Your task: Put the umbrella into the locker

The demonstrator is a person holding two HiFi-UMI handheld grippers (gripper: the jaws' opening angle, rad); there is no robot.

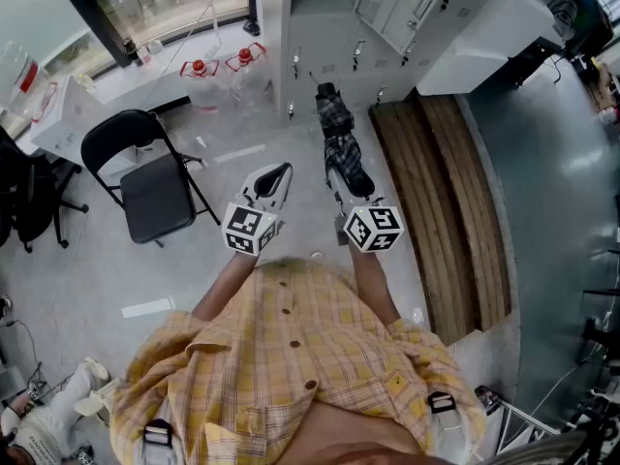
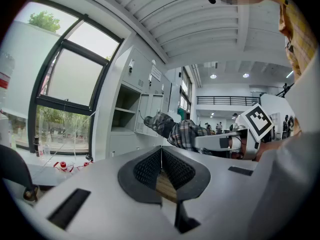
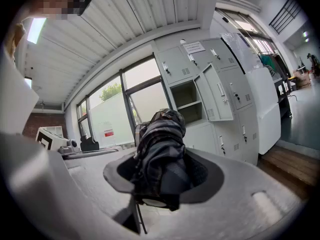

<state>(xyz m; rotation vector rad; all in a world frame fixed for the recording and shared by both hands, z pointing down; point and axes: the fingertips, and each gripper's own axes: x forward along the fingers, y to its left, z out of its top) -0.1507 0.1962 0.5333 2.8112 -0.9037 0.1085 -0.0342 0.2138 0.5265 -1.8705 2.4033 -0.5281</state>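
Right gripper view: umbrella point(image 3: 159, 156) clamped in right gripper point(image 3: 162, 176).

- Daylight pours through the tall black-framed window point(image 2: 67, 104); its glass is washed out pale in both gripper views.
- The head view is evenly bright, with only a soft shadow under the black folding chair point(image 1: 153, 187) on the pale grey floor point(image 1: 281, 143).
- Both gripper views bend strongly: the ribbed white ceiling point(image 2: 200, 19) bows, and the corners fall to black.
- The dark plaid folded umbrella point(image 3: 160, 154) reads murky against the bright background.
- The grey plastic left claw point(image 2: 161, 150), close to the lens, looks slightly soft.
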